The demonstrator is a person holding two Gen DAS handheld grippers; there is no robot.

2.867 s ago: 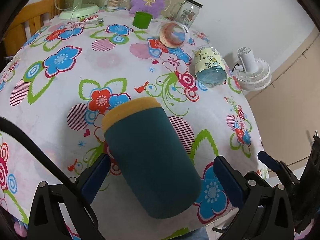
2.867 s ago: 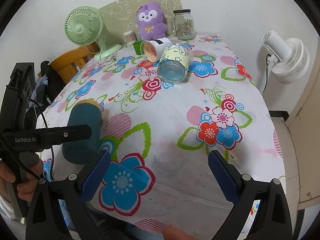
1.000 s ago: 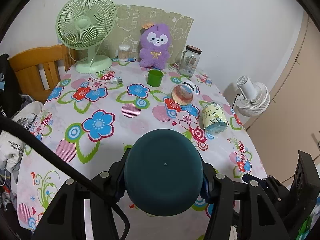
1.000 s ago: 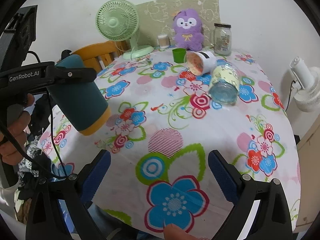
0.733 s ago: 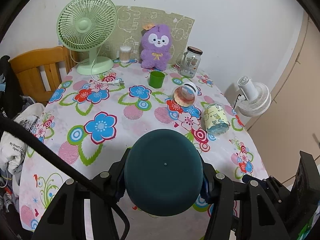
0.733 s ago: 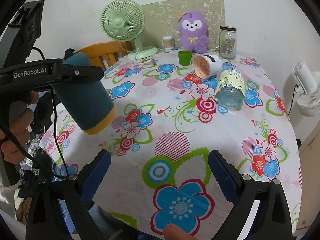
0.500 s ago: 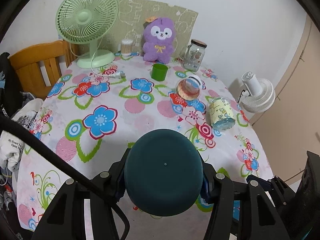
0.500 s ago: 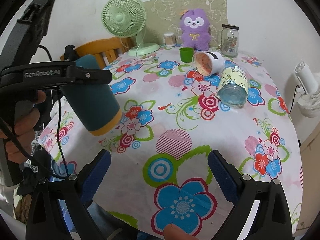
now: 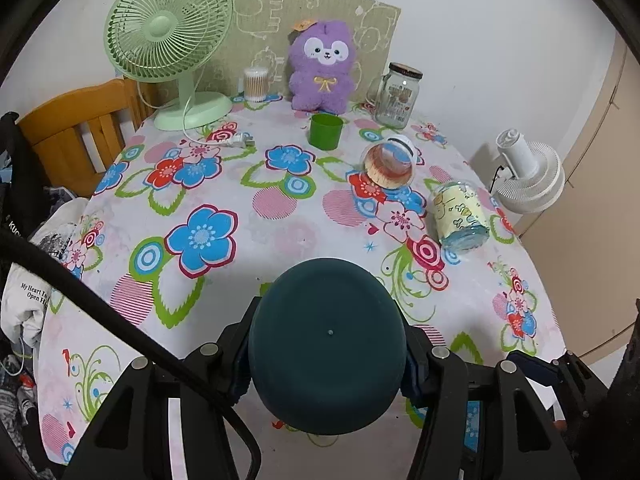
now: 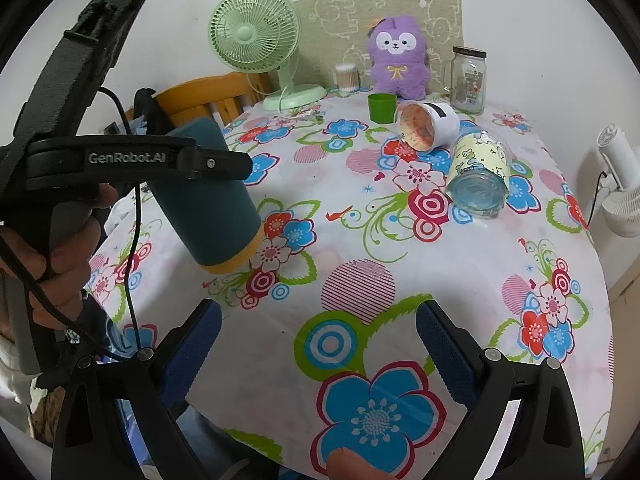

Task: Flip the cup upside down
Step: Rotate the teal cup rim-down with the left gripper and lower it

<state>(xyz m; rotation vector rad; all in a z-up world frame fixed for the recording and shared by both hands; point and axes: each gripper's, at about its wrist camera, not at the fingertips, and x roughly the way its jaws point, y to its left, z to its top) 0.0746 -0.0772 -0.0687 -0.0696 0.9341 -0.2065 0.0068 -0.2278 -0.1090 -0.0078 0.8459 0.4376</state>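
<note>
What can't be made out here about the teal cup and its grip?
- Teal cup mouth: left wrist view shows only its closed base; right wrist view shows the yellow rim angled down and away.
- Left gripper pads: hidden behind the cup in the left wrist view.
- Cup interior: unseen in both views.
- Right gripper: open, holding nothing.

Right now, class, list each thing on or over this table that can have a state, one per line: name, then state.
Teal cup: held above the table, tilted, yellow rim down.
Left hand-held gripper: shut on the teal cup.
Right hand-held gripper: open, empty.
White cup: lying on its side.
Patterned glass: lying on its side.
Green cup: upright.
Glass jar: upright, lid on.
</note>
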